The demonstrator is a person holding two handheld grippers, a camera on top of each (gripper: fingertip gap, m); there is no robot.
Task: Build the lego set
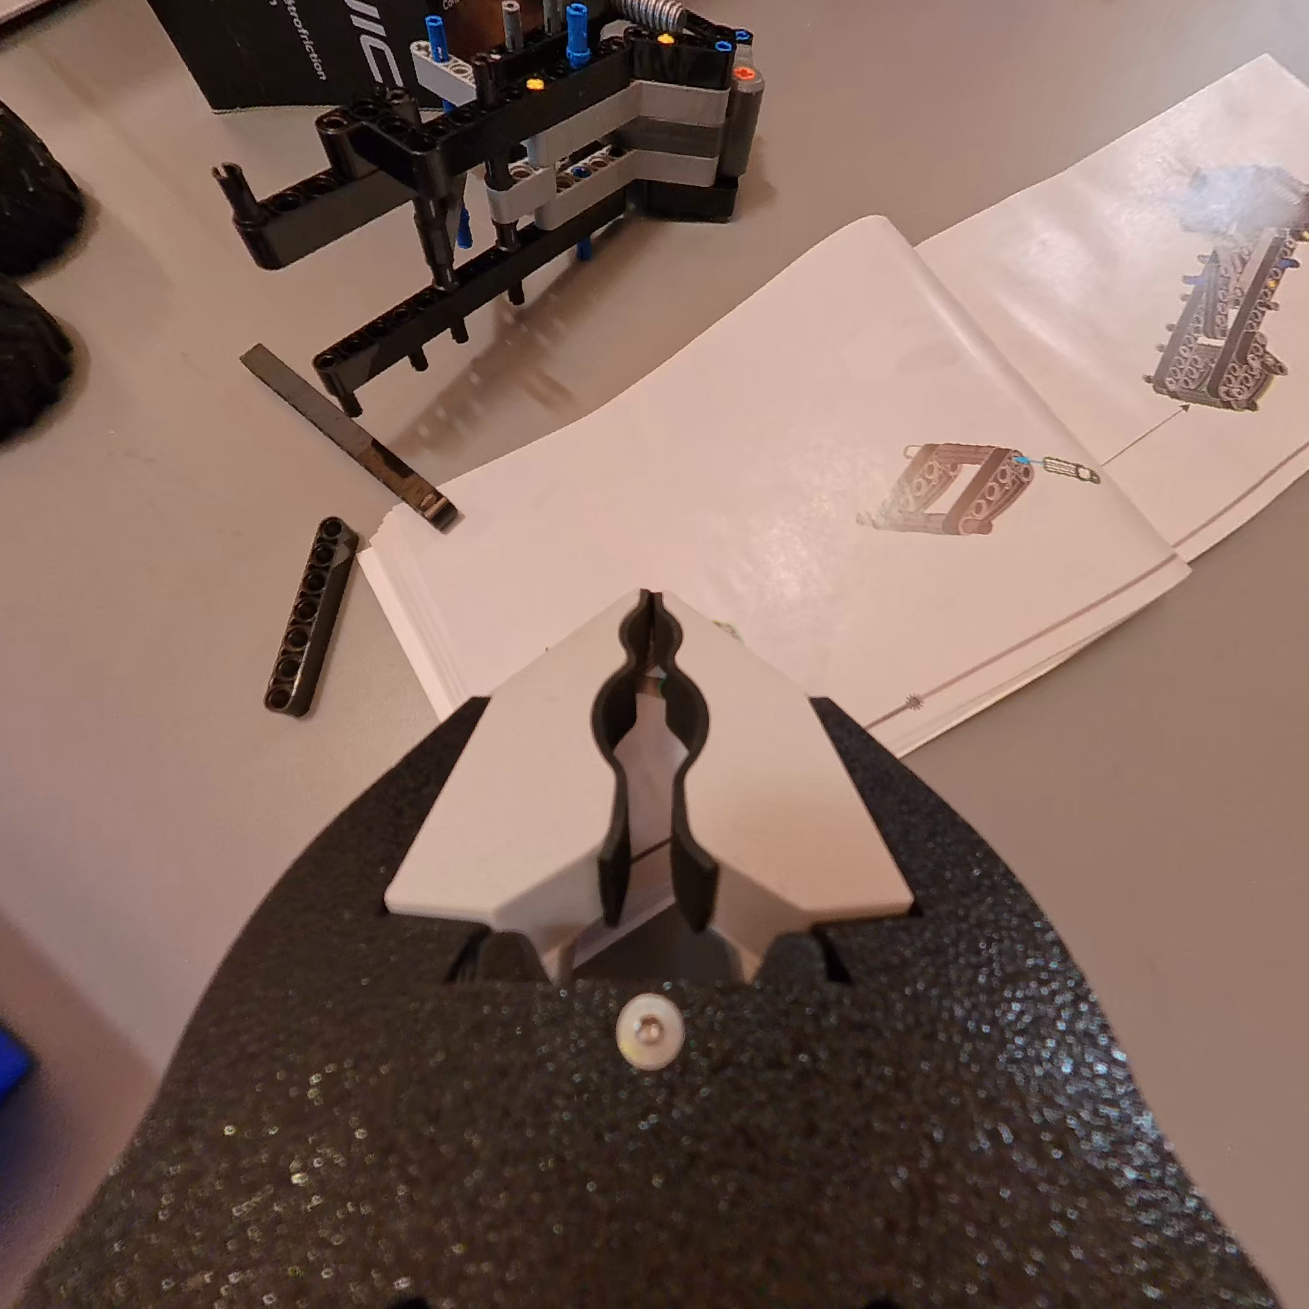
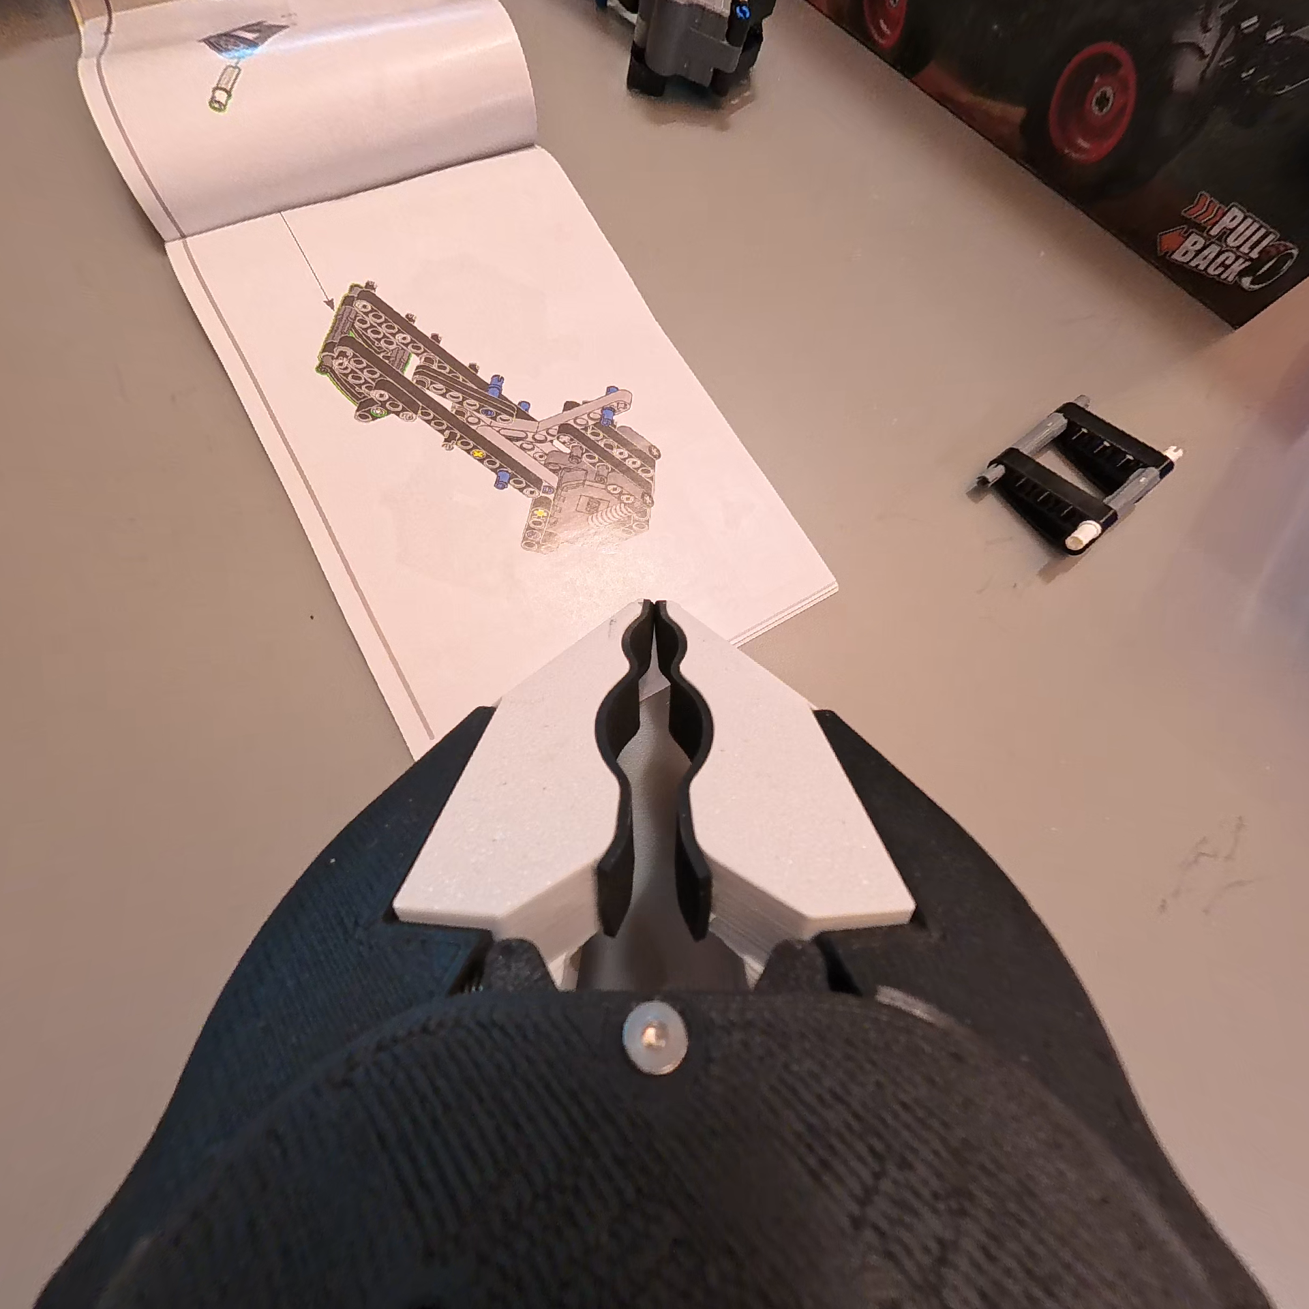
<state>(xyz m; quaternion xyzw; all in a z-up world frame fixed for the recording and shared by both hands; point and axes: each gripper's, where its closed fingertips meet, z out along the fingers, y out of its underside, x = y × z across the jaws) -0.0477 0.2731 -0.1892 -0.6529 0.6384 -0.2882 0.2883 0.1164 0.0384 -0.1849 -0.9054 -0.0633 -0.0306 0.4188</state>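
A partly built black and grey lego chassis [image 1: 496, 156] with blue pins stands on the grey table at the top of the left wrist view; its end also shows in the right wrist view [image 2: 690, 42]. The open instruction booklet [image 1: 779, 460] lies below it, also in the right wrist view [image 2: 496, 439]. My left gripper [image 1: 650, 602] is shut and empty over the booklet's near edge. My right gripper [image 2: 653, 613] is shut and empty over the booklet's near corner. A small black and grey frame subassembly [image 2: 1073, 474] lies on the table to its right.
A loose black beam with holes [image 1: 310, 616] and a long thin black strip [image 1: 347, 439] lie left of the booklet. Black tyres [image 1: 28, 283] sit at the left edge. The set's box [image 2: 1133, 142] stands at the top right; its dark side shows behind the chassis [image 1: 283, 49]. Left tips to right tips: about 30 cm.
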